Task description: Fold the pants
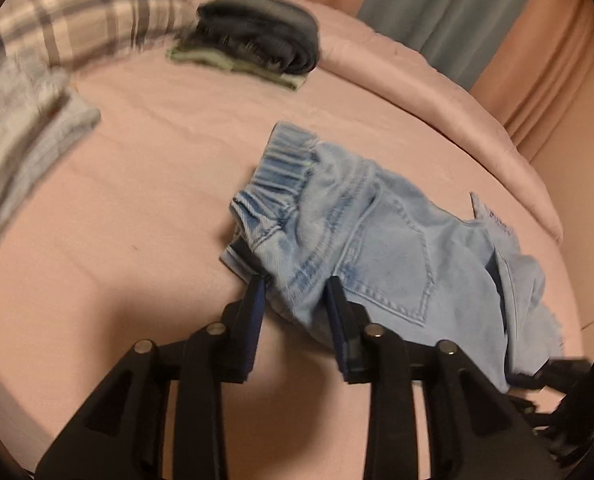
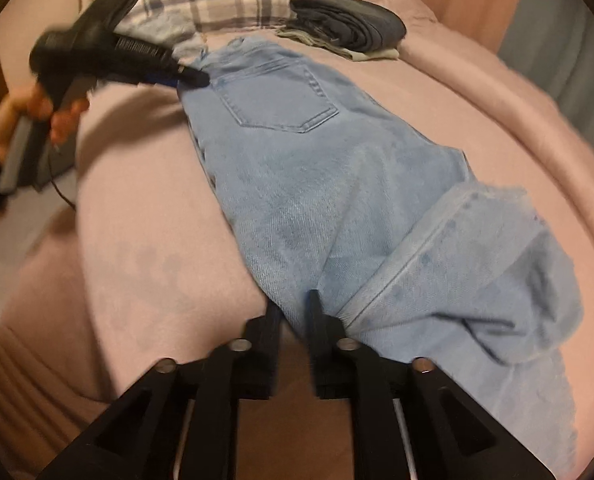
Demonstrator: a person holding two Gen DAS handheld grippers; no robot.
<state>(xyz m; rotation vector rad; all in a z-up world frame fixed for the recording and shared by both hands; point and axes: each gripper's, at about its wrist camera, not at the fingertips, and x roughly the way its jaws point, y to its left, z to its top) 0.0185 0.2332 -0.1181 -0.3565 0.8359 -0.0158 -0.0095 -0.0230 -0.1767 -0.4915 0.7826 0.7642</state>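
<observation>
Light blue jeans [image 1: 381, 248] lie on a pink bed [image 1: 145, 184], back pocket up, elastic waistband to the far left. My left gripper [image 1: 297, 284] is shut on the jeans at the waist side edge, with denim bunched between its fingers. In the right wrist view the jeans [image 2: 317, 184] stretch away towards the waistband, where the left gripper [image 2: 193, 76] holds them. My right gripper [image 2: 295, 300] is shut on the jeans at the leg part, whose lower legs are folded and bunched to the right.
A stack of folded dark and green clothes [image 1: 257, 40] sits at the far side of the bed. A plaid pillow [image 1: 77, 24] and a grey cloth [image 1: 25, 132] lie at the left. Curtains [image 1: 457, 12] hang behind the bed.
</observation>
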